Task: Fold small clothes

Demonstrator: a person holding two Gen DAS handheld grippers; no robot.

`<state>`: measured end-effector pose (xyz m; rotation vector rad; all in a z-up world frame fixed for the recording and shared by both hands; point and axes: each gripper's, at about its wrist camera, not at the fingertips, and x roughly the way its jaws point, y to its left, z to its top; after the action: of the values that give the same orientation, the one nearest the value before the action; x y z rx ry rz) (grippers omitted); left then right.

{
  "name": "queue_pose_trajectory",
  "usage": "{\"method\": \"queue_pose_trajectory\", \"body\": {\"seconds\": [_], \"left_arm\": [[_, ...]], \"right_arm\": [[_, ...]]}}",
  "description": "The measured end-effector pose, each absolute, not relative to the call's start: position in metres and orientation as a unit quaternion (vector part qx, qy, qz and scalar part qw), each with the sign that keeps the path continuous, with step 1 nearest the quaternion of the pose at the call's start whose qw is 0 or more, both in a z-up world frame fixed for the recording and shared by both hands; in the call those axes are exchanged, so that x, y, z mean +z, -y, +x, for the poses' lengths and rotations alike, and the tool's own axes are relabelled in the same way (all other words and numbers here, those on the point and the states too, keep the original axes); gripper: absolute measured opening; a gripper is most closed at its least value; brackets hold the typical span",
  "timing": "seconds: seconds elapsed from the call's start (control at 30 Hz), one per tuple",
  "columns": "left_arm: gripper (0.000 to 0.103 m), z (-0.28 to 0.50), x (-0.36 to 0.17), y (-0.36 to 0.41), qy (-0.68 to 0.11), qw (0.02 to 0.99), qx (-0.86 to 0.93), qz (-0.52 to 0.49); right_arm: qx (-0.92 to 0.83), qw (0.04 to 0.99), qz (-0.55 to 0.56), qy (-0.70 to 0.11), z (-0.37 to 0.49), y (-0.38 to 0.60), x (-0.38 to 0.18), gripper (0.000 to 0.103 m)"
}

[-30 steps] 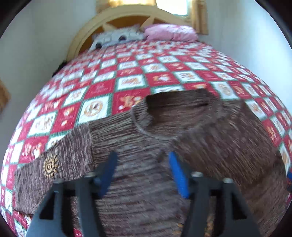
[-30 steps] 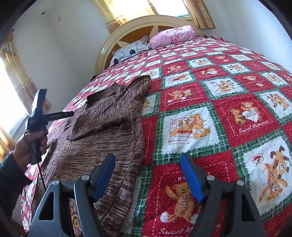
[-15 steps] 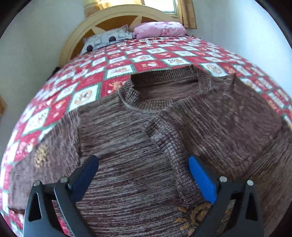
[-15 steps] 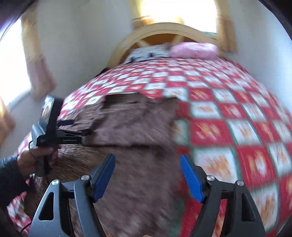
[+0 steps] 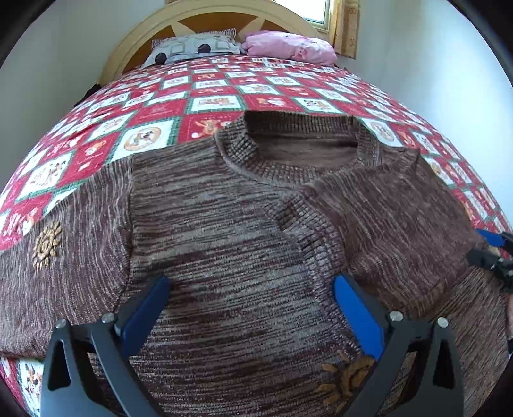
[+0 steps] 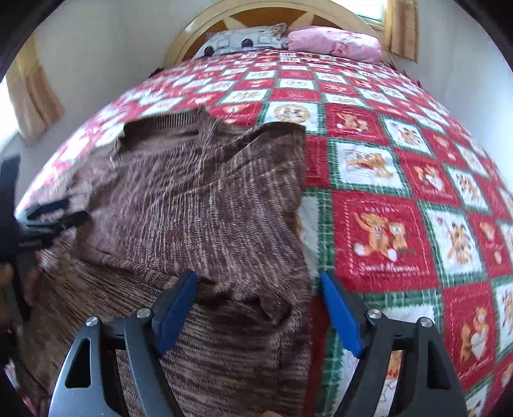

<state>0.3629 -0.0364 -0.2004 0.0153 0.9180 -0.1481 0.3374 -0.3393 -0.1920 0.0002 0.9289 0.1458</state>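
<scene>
A brown knitted sweater [image 5: 224,224] lies flat on the bed, neck hole toward the headboard. Its right sleeve is folded across the chest and its left sleeve, with an orange sun patch, lies spread out. My left gripper [image 5: 250,304] is open and empty just above the sweater's chest. My right gripper [image 6: 259,304] is open and empty over the sweater's [image 6: 192,208] right edge, where the folded sleeve bunches. The right gripper also shows at the right edge of the left wrist view [image 5: 493,253], and the left gripper at the left edge of the right wrist view [image 6: 48,218].
The red, white and green checked quilt [image 6: 400,179] covers the whole bed. A grey pillow [image 5: 192,48] and a pink pillow [image 5: 288,48] lie by the wooden headboard [image 5: 205,19]. White walls stand on both sides, with curtains [image 6: 32,93] at the left.
My left gripper has moved forward over the sweater's chest and its jaws have widened. My right gripper has swung left from the bare quilt onto the sweater's right edge.
</scene>
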Motion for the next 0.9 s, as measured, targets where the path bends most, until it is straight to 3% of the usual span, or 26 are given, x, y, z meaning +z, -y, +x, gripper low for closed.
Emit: {"method": "queue_pose_trajectory", "body": {"seconds": [0.2,0.43,0.53,0.6,0.9], "left_arm": [[0.103,0.361,-0.2,0.033,-0.44,0.895,-0.075,-0.002],[0.103,0.359,-0.199,0.026,-0.439,0.895,-0.083,-0.013],[0.103,0.356,-0.197,0.019,-0.435,0.896,-0.086,-0.028],[0.103,0.351,-0.195,0.014,-0.428,0.899,-0.084,-0.04],[0.103,0.34,-0.19,-0.005,-0.428,0.896,-0.072,-0.091]], "right_arm": [[0.085,0.903,0.05,-0.419,0.287,0.341,-0.167,0.078],[0.045,0.898,-0.048,-0.434,0.216,0.322,-0.181,0.078],[0.062,0.909,0.023,-0.412,0.18,0.337,-0.166,0.077],[0.06,0.911,0.05,-0.404,0.152,0.342,-0.163,0.063],[0.05,0.896,0.063,-0.438,0.069,0.325,-0.197,0.035]]}}
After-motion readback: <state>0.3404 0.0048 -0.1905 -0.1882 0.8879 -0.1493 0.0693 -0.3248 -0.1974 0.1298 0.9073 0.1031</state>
